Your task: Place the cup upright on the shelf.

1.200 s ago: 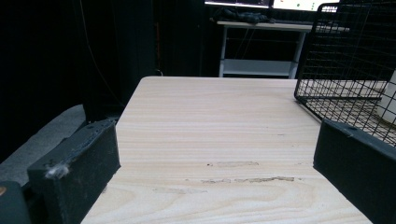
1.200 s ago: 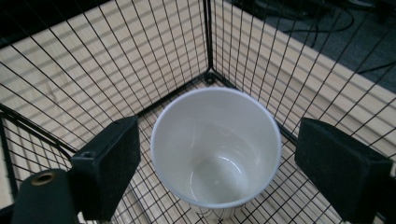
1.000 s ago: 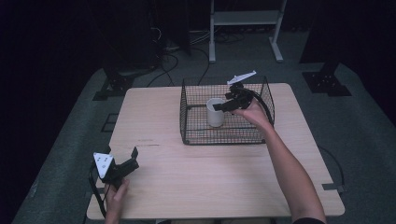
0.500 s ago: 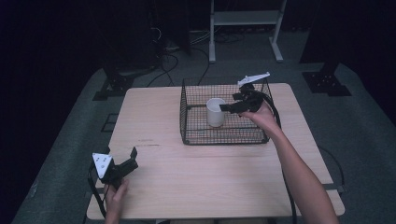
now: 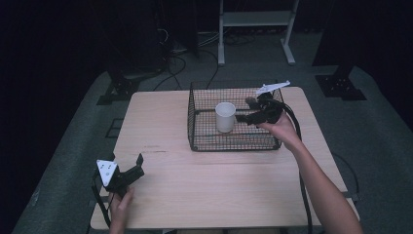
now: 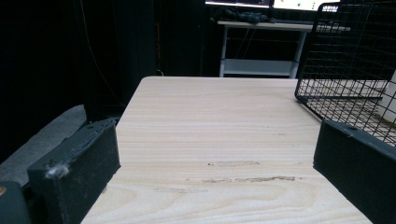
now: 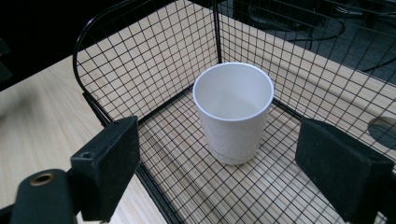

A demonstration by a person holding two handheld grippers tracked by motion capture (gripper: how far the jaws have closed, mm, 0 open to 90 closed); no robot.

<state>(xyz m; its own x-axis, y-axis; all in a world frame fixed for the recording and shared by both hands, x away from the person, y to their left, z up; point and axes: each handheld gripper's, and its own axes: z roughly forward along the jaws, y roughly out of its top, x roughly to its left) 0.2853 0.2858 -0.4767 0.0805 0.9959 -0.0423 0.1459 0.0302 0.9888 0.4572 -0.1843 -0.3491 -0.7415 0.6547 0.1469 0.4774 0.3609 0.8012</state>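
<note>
A white paper cup [image 5: 225, 117] is seen standing upright on the floor of a black wire basket [image 5: 204, 141], toward its left part, on the far half of a light wooden table [image 5: 195, 190]. The right gripper [image 5: 246, 118] is held over the basket's right side, just beside the cup and apart from it, with the jaws spread wide and nothing pinched between them. In the right gripper view the cup [image 7: 233, 112] is framed between the two black jaws, open mouth up, empty inside. The left gripper [image 5: 135, 167] is parked near the table's front left corner, well apart from the basket, jaws also spread, with bare wood between them in the left gripper view.
</note>
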